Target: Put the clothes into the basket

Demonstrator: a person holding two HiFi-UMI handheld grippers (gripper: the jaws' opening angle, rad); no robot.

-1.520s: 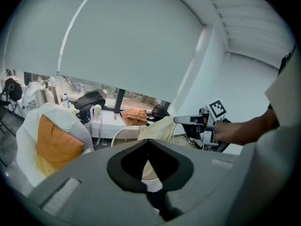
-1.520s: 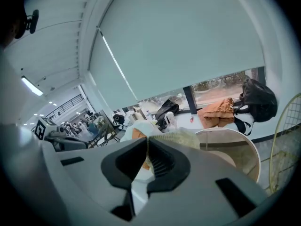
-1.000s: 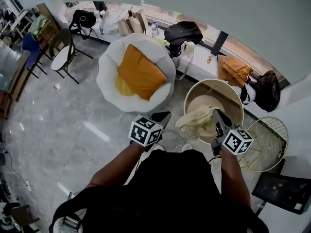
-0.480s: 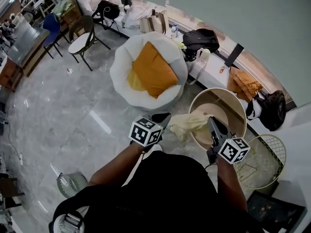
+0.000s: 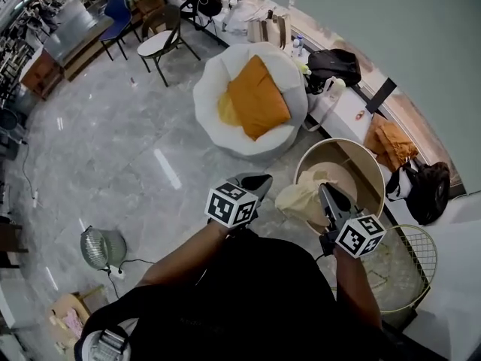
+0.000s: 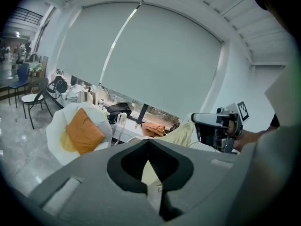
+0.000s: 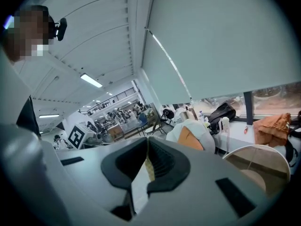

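A pale yellow cloth (image 5: 299,199) hangs bunched from my right gripper (image 5: 325,192), which is shut on it, at the near left rim of the round beige basket (image 5: 344,143). In the right gripper view a thin strip of the cloth (image 7: 148,166) shows between the shut jaws of the right gripper (image 7: 147,145), and the basket (image 7: 257,149) lies lower right. My left gripper (image 5: 259,180) is shut and holds nothing, a little left of the cloth. From the left gripper (image 6: 148,145) view, the cloth (image 6: 181,134) droops beside the right gripper (image 6: 217,125).
A white round chair (image 5: 218,119) with an orange cushion (image 5: 257,96) stands ahead. Orange clothes (image 5: 391,143) and black bags (image 5: 340,60) lie on the window ledge. A wire basket (image 5: 406,265) sits at my right. A small fan (image 5: 101,247) stands on the floor at left.
The cloth, which stretched leftward toward the left gripper, now hangs gathered under the right gripper at the basket's rim. The head view has swung, showing more floor at left.
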